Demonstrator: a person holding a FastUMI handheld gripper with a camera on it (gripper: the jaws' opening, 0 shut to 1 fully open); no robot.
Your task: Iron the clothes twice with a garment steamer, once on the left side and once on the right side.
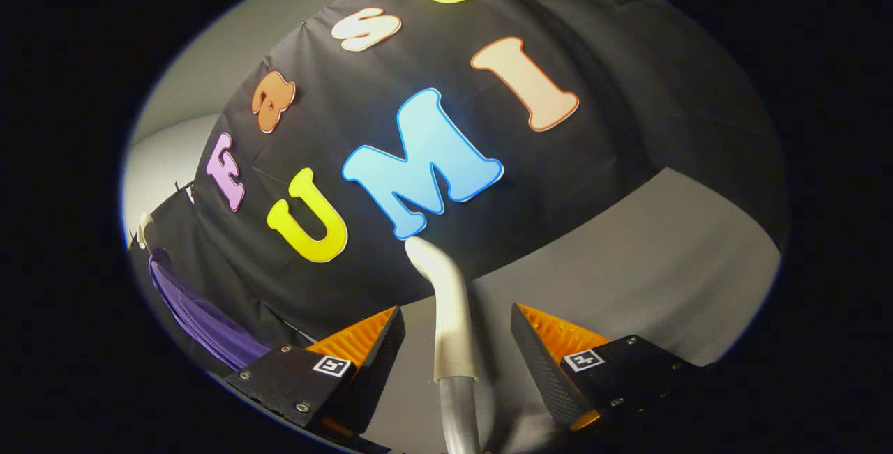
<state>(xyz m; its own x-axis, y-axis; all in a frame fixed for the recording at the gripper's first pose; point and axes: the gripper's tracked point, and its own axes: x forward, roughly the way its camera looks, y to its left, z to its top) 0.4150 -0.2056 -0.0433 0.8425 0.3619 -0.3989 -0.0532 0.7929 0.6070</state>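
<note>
The garment steamer (452, 314) is a white curved piece on a grey tube, and it rises between my gripper's (457, 311) two fingers. Its bent tip reaches past the fingertips toward the black cloth wall. The fingers stand apart, with a visible gap on each side of the steamer, so the gripper is open around it. A purple garment (202, 325) hangs on a pale hanger (144, 227) far to the left, beyond the left finger. Only its folded edge shows. The whole view is tilted.
The black cloth wall (628, 91) spans the space ahead. A grey surface (649, 273) lies below it on the right, behind the right finger. A pale wall (209, 70) shows at the upper left.
</note>
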